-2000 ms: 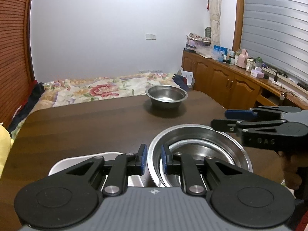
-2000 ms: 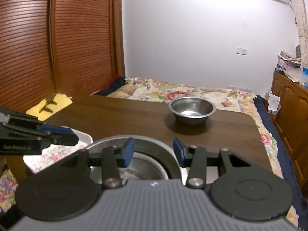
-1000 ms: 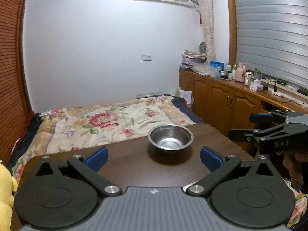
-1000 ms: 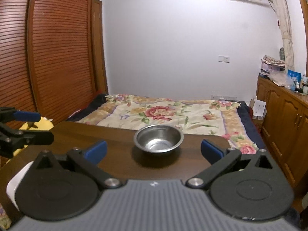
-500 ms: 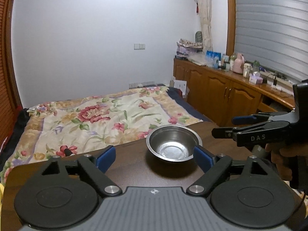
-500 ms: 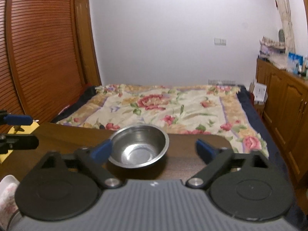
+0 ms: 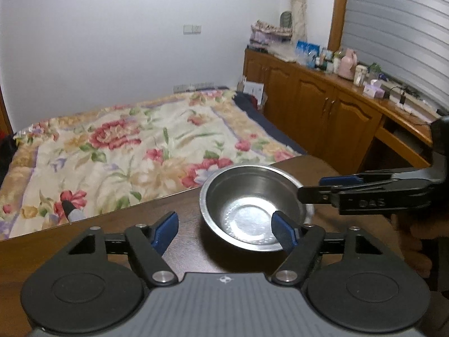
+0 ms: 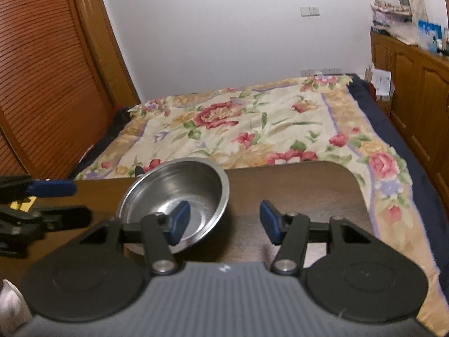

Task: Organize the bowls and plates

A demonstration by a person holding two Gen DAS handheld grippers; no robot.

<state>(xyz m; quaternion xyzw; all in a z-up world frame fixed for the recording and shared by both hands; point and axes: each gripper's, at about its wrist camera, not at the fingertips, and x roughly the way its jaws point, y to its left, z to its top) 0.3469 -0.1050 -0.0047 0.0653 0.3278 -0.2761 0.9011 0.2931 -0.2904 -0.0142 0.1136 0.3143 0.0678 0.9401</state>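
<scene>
A small steel bowl stands upright near the far edge of the dark wooden table. My left gripper is closing at its left side: the right pad hangs over the bowl's inside, the left pad is out over the table, and neither presses the metal. In the right wrist view the bowl has my right gripper at its right side, also closing. Its left pad is inside the bowl, the other one outside, and neither touches. Each gripper shows in the other's view, the right gripper and the left gripper.
A bed with a flowered quilt lies just past the table's far edge. Wooden cabinets with clutter on top line the right wall, and a slatted wooden wardrobe stands on the left. A white dish edge shows at the bottom left.
Both grippers have come forward and down to the steel bowl from either side. Their jaws have narrowed from wide open, each now with one pad over the bowl's inside.
</scene>
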